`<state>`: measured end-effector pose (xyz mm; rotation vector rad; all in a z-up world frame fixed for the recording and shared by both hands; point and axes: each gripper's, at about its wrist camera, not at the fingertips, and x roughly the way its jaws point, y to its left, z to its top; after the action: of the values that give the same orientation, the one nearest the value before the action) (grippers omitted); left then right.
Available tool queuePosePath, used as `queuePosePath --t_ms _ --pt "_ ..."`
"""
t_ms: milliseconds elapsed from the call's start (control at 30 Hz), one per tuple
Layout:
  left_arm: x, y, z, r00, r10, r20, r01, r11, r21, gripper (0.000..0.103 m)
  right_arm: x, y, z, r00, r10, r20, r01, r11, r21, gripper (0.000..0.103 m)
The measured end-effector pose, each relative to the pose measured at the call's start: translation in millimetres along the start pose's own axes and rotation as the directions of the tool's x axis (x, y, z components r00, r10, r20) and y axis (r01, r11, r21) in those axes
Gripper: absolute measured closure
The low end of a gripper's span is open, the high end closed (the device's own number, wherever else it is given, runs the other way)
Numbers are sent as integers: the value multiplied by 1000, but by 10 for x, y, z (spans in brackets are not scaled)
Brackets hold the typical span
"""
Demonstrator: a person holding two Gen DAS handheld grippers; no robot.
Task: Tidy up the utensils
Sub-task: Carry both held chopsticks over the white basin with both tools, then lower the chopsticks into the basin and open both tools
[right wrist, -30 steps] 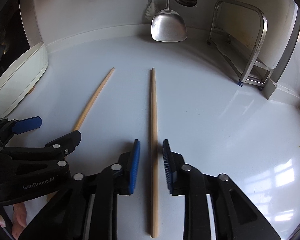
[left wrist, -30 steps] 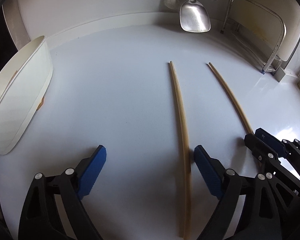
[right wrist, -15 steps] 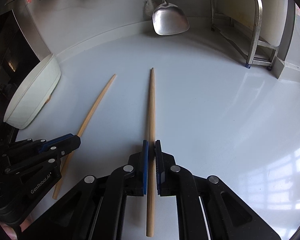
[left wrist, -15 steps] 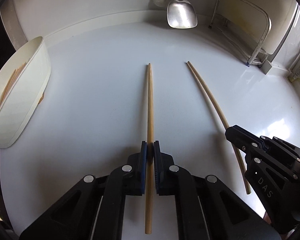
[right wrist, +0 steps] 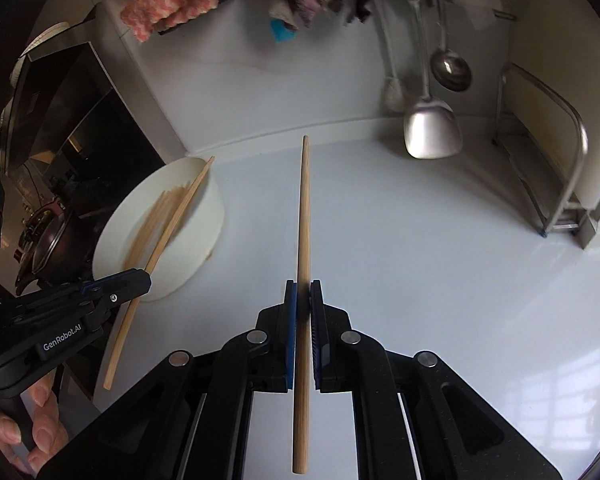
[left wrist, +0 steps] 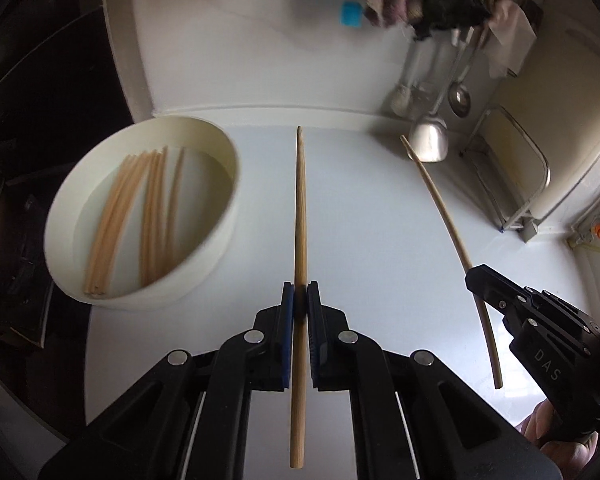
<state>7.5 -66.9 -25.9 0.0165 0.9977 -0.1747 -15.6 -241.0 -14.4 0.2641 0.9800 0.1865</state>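
My left gripper (left wrist: 299, 289) is shut on a wooden chopstick (left wrist: 300, 216) and holds it above the white counter, pointing forward, just right of a white oval tub (left wrist: 220, 236) with several chopsticks inside. My right gripper (right wrist: 303, 287) is shut on a second chopstick (right wrist: 304, 208), also lifted. In the left wrist view the right gripper (left wrist: 476, 276) and its chopstick (left wrist: 444, 208) show at the right. In the right wrist view the left gripper (right wrist: 142, 278) and its chopstick (right wrist: 168, 232) show at the left, over the tub (right wrist: 204, 248).
A steel spatula (right wrist: 432, 132) and a ladle (right wrist: 451, 68) hang on the back wall. A metal rack (right wrist: 560, 184) stands at the right. Cloths (right wrist: 172, 4) hang above. A dark stove area (right wrist: 52, 240) lies left of the white counter (right wrist: 420, 248).
Both grippers closed on their chopsticks, lifted them off the counter and moved left toward the tub, whose inside now shows.
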Motion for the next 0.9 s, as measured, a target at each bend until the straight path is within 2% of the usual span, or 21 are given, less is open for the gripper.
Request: queuePosePath --t_ms 100,233,433,667,900 --pt "-87 471 173 999 36 31 -35 999 -29 96 136 447 221 1000 5 18 -4 998 -56 97" --pt "-110 1152 375 997 64 35 -61 995 -85 96 446 1014 532 998 55 6 -55 995 -79 97" --pt "150 1837 587 997 78 2 -78 991 -108 96 1073 1670 746 995 85 -43 -89 993 -84 97" --pt "681 2073 674 995 66 -79 -74 991 -108 96 1802 1931 754 982 86 -168 -97 994 -57 97" --pt "912 2139 713 991 88 -102 -101 985 -138 96 2182 1975 827 972 53 -229 -78 992 -102 97"
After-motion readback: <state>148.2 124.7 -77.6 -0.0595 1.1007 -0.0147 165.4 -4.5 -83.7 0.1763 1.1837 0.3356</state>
